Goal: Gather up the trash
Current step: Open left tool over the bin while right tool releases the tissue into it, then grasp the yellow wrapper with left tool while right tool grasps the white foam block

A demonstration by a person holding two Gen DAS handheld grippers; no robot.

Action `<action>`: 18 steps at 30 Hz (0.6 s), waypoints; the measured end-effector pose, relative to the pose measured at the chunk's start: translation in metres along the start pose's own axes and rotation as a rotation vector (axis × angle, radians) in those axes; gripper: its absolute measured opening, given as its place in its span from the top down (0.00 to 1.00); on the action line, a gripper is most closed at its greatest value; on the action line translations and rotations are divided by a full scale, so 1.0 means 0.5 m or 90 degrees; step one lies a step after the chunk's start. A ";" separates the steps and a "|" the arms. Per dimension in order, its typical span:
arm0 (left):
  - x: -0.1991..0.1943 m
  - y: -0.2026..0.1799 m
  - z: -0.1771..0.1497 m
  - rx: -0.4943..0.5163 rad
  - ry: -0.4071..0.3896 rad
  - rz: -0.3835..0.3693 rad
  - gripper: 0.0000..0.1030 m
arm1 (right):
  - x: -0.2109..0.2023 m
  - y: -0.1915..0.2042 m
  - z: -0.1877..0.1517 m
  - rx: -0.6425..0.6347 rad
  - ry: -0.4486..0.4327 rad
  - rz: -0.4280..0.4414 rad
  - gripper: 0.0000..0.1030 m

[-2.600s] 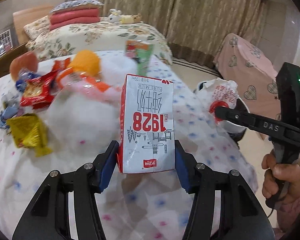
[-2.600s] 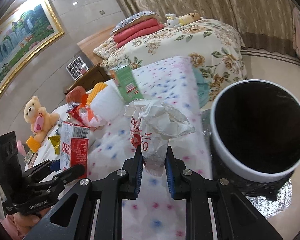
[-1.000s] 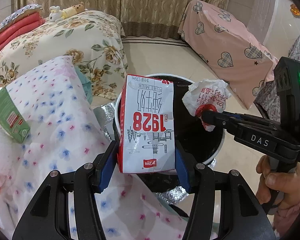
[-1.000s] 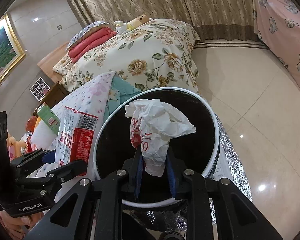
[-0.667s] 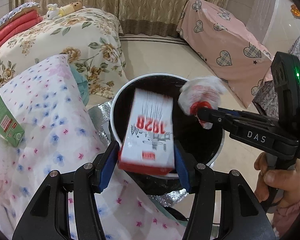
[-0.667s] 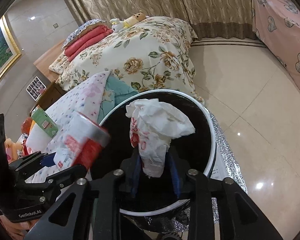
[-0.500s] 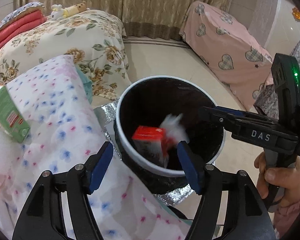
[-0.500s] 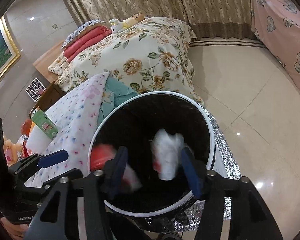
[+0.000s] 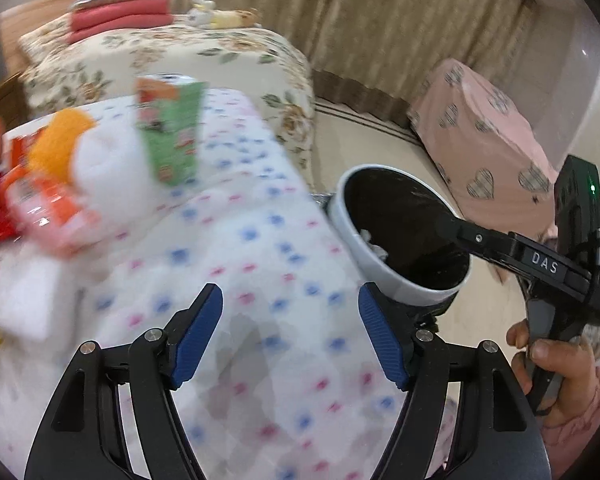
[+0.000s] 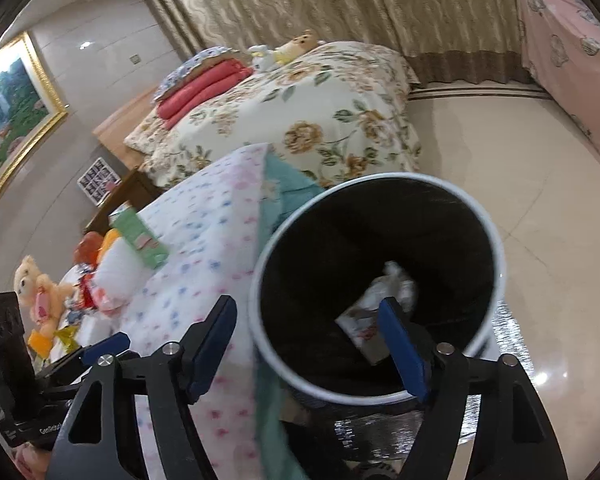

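Observation:
The white-rimmed black bin (image 10: pixel 496 248) stands on the floor beside the spotted bedspread; it also shows in the left wrist view (image 9: pixel 352 224). Inside it lie the milk carton (image 10: pixel 360 322) and the crumpled white wrapper (image 10: pixel 396 280). My right gripper (image 10: pixel 312 344) is open and empty, above the bin's near rim. My left gripper (image 9: pixel 290 332) is open and empty over the bedspread (image 9: pixel 260 240). A green carton (image 9: pixel 172 132) stands on the bed, with a pile of red, orange and white wrappers (image 9: pixel 48 184) to its left.
A floral bed (image 10: pixel 300 120) with red pillows lies behind. A pink heart-patterned cover (image 9: pixel 484 128) drapes furniture at the right. A teddy bear (image 10: pixel 36 284) sits at the far left. Silver foil (image 10: pixel 504 332) lies under the bin. Tiled floor (image 10: pixel 500 140) stretches to the right.
Both grippers opened and dropped the milk carton and the wrapper into the bin. The left gripper has since swung left, back over the bed. The right gripper stays over the bin.

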State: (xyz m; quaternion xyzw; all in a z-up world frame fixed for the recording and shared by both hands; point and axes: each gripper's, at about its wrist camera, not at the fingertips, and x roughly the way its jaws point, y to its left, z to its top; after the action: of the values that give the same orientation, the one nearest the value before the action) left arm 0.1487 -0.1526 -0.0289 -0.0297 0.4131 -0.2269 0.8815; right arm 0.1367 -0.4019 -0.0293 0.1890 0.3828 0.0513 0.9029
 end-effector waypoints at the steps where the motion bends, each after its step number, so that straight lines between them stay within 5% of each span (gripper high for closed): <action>1: -0.011 0.015 -0.007 -0.010 -0.005 0.007 0.29 | 0.003 0.013 -0.004 -0.004 0.001 0.008 0.25; 18: -0.131 0.194 -0.103 -0.140 -0.055 0.099 0.29 | 0.068 0.193 -0.066 -0.097 0.052 0.089 0.25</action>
State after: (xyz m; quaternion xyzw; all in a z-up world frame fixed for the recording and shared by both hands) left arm 0.1106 -0.0311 -0.0391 -0.1037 0.3983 -0.1095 0.9048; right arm 0.1424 -0.2949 -0.0363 0.1439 0.4003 0.1506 0.8924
